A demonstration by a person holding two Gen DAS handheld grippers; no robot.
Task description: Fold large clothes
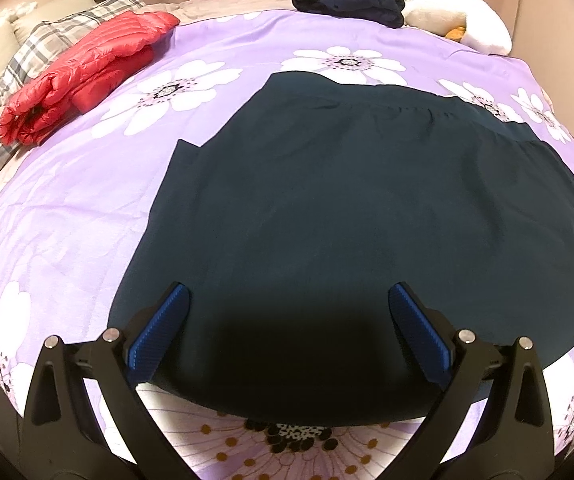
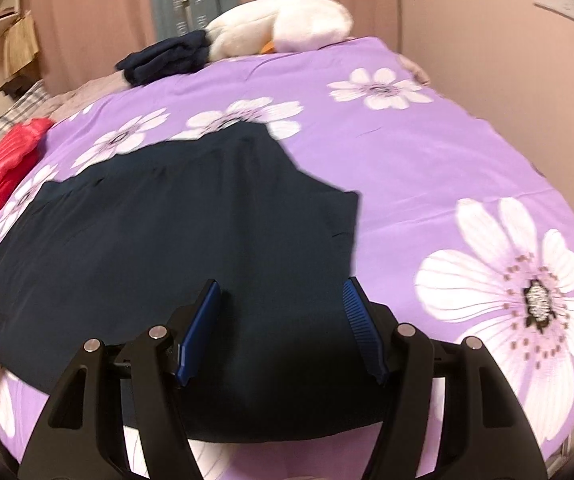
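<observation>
The left wrist view looks steeply down along its left gripper (image 1: 289,300) over the near hem of the dark garment (image 1: 347,208), close above the purple floral bedspread (image 1: 87,208); the red jacket (image 1: 83,76) lies upper left; the right wrist view looks down likewise along its right gripper (image 2: 283,292), the bedspread filling its right half; both share the garment, the jacket, the folded navy pile (image 2: 167,58) and the white plush toy (image 2: 279,24) at top.

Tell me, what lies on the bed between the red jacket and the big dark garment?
Nothing: between the red jacket and the dark garment there is only bare purple flowered bedspread, clearest in the left wrist view.
</observation>
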